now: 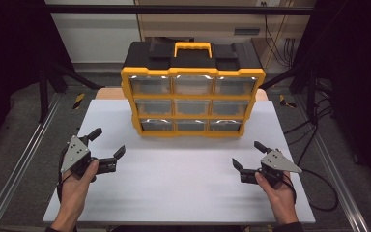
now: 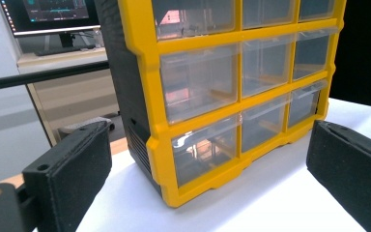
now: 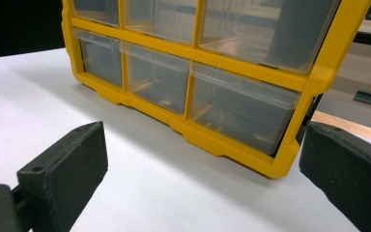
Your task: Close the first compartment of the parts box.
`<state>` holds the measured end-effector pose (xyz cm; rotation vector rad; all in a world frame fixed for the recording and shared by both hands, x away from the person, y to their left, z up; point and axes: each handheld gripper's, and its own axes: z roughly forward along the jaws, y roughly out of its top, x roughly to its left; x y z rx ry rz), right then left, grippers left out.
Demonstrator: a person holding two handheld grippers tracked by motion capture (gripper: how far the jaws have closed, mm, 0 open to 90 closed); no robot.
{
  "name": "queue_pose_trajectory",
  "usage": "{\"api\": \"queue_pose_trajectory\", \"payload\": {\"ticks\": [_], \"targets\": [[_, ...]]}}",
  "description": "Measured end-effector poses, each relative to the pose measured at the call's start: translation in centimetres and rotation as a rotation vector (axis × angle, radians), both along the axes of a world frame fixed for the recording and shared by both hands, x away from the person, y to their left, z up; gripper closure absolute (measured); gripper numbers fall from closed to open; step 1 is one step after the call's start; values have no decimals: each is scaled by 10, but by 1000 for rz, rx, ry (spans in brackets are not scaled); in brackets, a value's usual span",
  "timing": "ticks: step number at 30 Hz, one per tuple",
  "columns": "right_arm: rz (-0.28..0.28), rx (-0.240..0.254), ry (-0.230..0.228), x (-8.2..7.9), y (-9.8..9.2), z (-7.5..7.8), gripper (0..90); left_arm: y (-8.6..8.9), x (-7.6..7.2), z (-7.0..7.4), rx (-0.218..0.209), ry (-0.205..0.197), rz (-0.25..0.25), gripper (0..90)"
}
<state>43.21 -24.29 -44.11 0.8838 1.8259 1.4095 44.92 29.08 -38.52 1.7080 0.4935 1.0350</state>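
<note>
Drawer cabinet (image 1: 192, 101): yellow frame, black shell, nine clear drawers in three rows; it stands upright at the centre top of the high view, on the far half of the white tabletop (image 1: 183, 183), its drawer fronts facing the person, probably so each can be pulled straight out.
Carry handle (image 1: 192, 47): yellow, folded flat on the cabinet's top.
Left tongs (image 1: 107, 143): lower left of the high view, spread wide, pinching nothing, aimed at the cabinet's left corner.
Right tongs (image 1: 248, 154): lower right, likewise spread and empty, well short of the cabinet.
Likely reason for the pose: both hands wait, one on each side, before a reach toward a drawer.
Bottom-row drawers (image 3: 244, 108): shut; contents too faint to tell.
Writing: no brand or label legible.
</note>
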Motion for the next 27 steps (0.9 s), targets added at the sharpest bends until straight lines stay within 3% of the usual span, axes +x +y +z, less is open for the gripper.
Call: {"api": "queue_pose_trajectory", "payload": {"ticks": [1, 2, 27], "targets": [[0, 0, 2, 0, 0, 0, 32, 1, 0, -1, 6, -3, 1, 21], [0, 0, 3, 0, 0, 0, 33, -14, -11, -14, -257, 171, 19, 21], [1, 0, -1, 0, 1, 0, 33, -9, -12, -38, -257, 206, 34, 20]]}}
